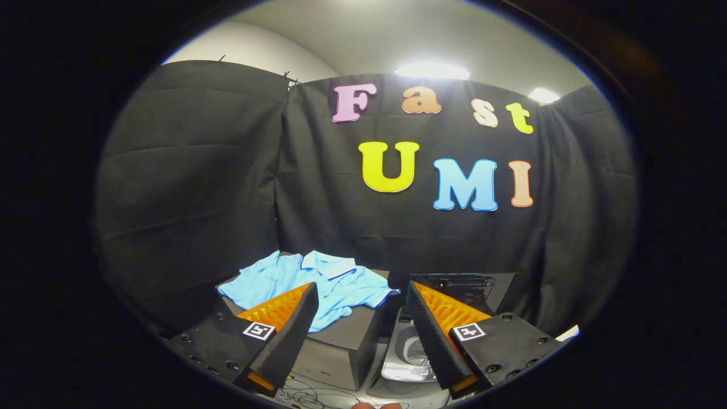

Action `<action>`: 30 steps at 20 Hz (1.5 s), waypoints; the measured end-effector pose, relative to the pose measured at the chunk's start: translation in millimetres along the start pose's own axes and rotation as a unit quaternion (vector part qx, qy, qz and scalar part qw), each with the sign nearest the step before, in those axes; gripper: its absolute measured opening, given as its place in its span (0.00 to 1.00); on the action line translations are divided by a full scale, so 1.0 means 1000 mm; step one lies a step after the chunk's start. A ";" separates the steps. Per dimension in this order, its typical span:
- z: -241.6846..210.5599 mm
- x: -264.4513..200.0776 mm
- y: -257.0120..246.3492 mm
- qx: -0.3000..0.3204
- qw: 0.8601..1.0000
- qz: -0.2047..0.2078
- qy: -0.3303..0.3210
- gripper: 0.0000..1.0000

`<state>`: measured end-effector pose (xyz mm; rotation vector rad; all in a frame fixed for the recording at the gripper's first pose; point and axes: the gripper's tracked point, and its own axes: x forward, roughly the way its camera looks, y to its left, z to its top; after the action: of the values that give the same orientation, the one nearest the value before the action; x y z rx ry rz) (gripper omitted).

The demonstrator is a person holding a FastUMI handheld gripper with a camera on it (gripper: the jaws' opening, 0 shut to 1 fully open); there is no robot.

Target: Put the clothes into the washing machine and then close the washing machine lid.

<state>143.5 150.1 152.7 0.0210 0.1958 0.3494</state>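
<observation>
A: From the gripper view, where are the clothes?

B: One light blue polo shirt (318,284) lies rumpled on a dark box (341,346) that serves as the table, just beyond the left finger. The tongs (360,295) are spread wide with nothing between them, and they hang short of the cloth.

A: And the washing machine?

B: A small washing machine (412,355) sits lower, just beside the box, under the right finger. Its lid (463,287) stands raised behind the tub, and the pale tub opening faces up.

A: How will the shirt handle?

B: I'd judge it light, soft and limp. It should drape and trail once lifted, so a sleeve could catch on the box edge or the tub rim. It's not fragile, and not slippery against ridged pads.

A: Where would you take hold?

B: At a bunched fold near the middle, below the collar (329,263), where the cloth is thick enough for both fingers to bite. A grab at the hem or a sleeve would leave most of it dangling.

A: Any brand or label to read?

B: None that I can make out on the shirt or the machine. Each finger carries a square black-and-white marker (258,330), which is a pattern and not text.
</observation>
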 end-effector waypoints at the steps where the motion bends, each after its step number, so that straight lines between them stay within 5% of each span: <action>1: 0.001 0.005 0.006 0.000 1.000 0.005 0.010 0.98; 13: -0.001 0.091 0.067 -0.010 0.990 0.085 0.114 0.98; 30: -0.047 0.189 0.111 0.000 0.976 0.098 0.195 0.97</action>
<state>270.9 318.7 77.1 -0.0282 0.5859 0.5494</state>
